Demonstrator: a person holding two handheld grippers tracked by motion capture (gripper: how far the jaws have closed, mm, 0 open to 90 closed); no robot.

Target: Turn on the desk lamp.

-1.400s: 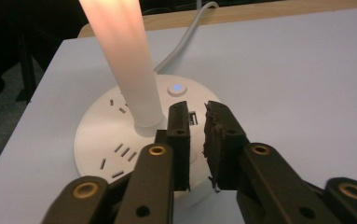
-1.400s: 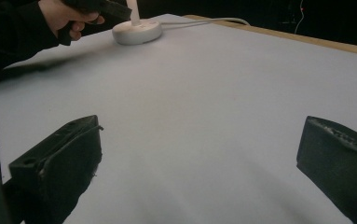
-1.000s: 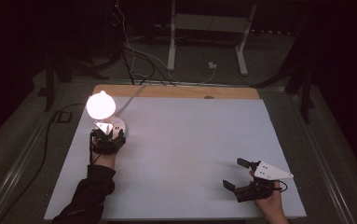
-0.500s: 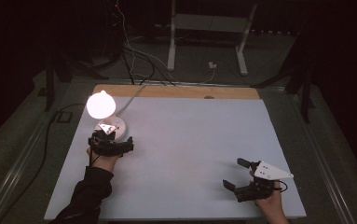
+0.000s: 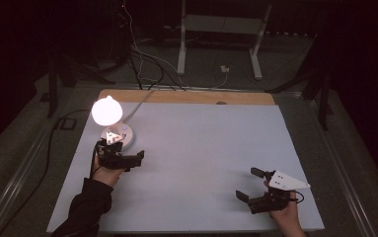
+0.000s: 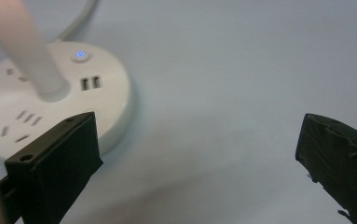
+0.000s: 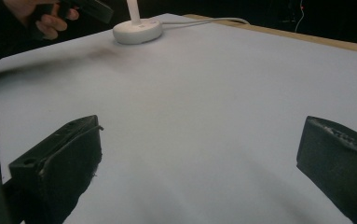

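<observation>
The white table (image 5: 201,163) has wide bare room across its middle and far right; its far edge is a strip of bare wood (image 5: 186,97). The desk lamp (image 5: 115,126) stands near the left edge, its lit round head (image 5: 107,111) above a round white base (image 6: 59,100) that carries sockets, two USB ports and a small glowing blue button (image 6: 79,55). Its white cord (image 5: 139,101) runs off over the far edge.

The left gripper (image 5: 133,159) sits just in front of the base, jaws wide apart and holding nothing; in the left gripper view one jaw overlaps the base's near rim. The right gripper (image 5: 249,183) rests near the front right corner, well apart from the lamp, jaws also spread and empty.

Compared with a second ago, the left gripper has drawn back from the lamp base toward the person and turned to point rightward; the right gripper has stayed put.

Beyond the table the room is dark, with cables (image 5: 142,64) on the floor and a white stand (image 5: 221,34).
</observation>
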